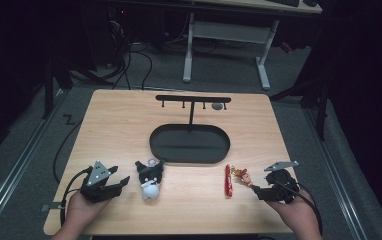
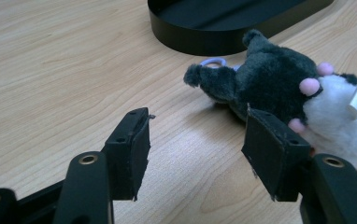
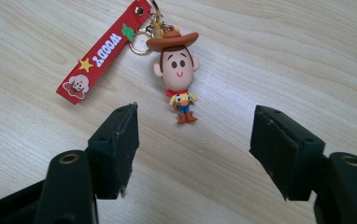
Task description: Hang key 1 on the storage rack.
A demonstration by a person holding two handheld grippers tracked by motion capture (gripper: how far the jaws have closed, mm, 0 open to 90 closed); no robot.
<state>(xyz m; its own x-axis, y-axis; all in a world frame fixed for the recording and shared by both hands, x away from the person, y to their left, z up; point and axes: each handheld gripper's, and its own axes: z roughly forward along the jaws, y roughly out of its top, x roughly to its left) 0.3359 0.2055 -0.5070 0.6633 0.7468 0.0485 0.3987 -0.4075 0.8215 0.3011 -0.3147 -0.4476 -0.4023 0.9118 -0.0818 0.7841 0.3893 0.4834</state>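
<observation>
Lying near the desk's (image 1: 129, 120) front edge, the cowboy keychain (image 3: 176, 74) sits just ahead of the released right tongs (image 3: 195, 149); left tongs (image 2: 195, 158), also released, flank the plush toy (image 2: 270, 88). Likely step: approach; next, closing on each.

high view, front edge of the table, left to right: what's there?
left gripper → black-and-white plush toy → red strap → cowboy figure keychain → right gripper. Both grippers are open and hold nothing.
</observation>
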